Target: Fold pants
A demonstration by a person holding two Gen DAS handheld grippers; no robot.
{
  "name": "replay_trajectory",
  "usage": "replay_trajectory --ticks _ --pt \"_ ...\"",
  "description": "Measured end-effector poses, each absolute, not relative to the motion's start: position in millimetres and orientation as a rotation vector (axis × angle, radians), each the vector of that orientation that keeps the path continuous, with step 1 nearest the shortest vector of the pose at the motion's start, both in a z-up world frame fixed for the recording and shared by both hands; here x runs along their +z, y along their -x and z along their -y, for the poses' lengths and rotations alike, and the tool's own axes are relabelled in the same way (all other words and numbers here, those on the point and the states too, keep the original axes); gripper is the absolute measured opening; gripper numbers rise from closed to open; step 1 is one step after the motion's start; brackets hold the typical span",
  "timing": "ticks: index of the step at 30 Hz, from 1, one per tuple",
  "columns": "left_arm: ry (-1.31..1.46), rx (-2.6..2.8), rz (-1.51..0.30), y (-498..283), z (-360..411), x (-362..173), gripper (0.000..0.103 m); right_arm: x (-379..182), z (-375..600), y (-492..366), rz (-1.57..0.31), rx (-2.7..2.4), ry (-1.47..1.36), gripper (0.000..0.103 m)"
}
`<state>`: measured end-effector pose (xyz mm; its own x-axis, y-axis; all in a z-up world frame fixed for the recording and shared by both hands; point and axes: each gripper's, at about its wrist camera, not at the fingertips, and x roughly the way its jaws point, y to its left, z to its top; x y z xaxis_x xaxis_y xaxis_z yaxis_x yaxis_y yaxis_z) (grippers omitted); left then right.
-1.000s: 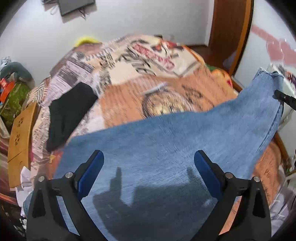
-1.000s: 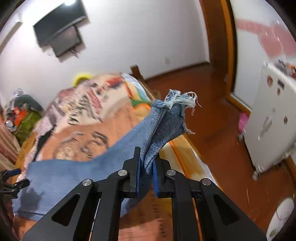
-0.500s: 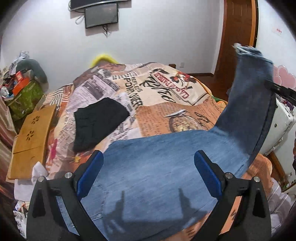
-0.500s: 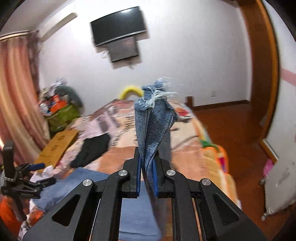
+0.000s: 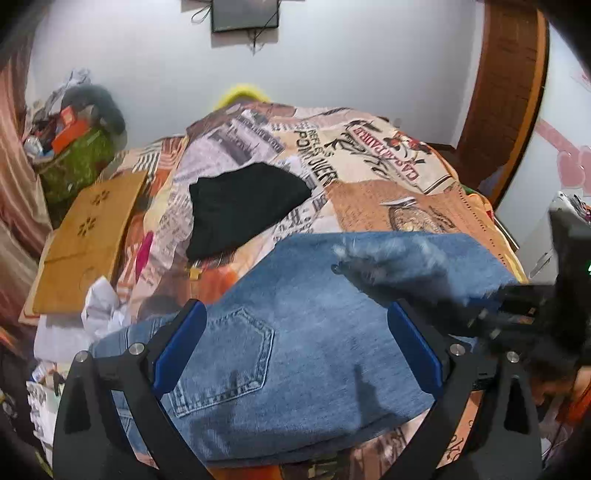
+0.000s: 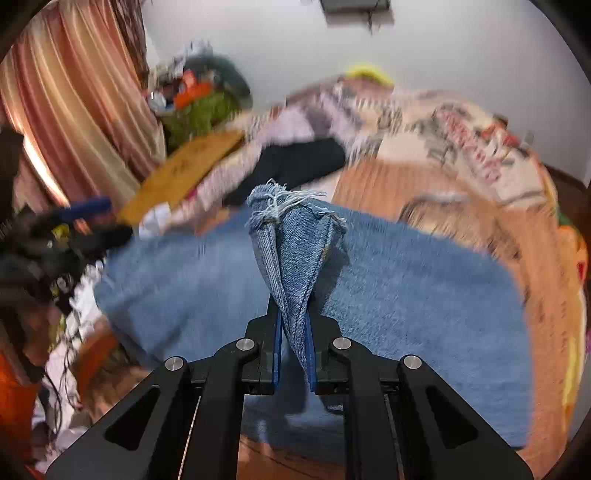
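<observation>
Blue pads line the 2 fingers of the right gripper, which are pressed together on the frayed hem of the jeans; the pinched denim stands up from the jaws in a narrow fold, with loose white threads at its tip. The left gripper hangs above the seat of the jeans with its fingers spread wide apart and nothing between them, the back pocket showing between the blue pads. The jeans lie spread across the near part of the bed, on a bedspread printed with newspaper text and orange panels. In the left wrist view the right gripper appears as a blurred black shape at the right edge, with the lifted leg end over the denim. Beyond the jeans a black garment lies flat on the bedspread, just apart from them. To the left of the bed a wooden board with cut-out patterns rests beside crumpled white paper. Farther back stand a green bag heaped with clutter, a striped curtain, a white wall and a wall-mounted screen.
</observation>
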<state>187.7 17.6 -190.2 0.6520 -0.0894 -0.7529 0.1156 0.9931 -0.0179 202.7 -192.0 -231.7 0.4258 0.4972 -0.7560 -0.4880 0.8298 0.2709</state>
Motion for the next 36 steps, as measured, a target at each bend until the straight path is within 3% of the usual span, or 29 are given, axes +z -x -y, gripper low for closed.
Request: replay_trajectory --ticks 4,8,17,24,29,36 --pt "-0.028 -0.108 -0.872 -191 -18 -194 0.100 -244 183 -198 -0.973 0.614 0.022 0.016" --pt "-0.026 -0.112 -0.868 -201 -9 -187 0.100 -231 188 -196 -1.003 0.666 0.015 0.043" --pt "-0.081 -0.208 -0.861 -244 53 -181 0.100 -195 255 -213 -0.885 0.578 -0.006 0.044" --pt "-0.215 -0.236 -0.991 -279 103 -234 0.100 -235 296 -252 -0.984 0.445 -0.011 0.044" --pt "-0.297 -0.201 -1.092 -275 102 -277 0.100 -276 304 -246 -1.081 0.443 -0.021 0.044" --pt "-0.158 -0.223 -1.119 -247 66 -278 0.100 -273 316 -219 -1.029 0.431 -0.036 0.045"
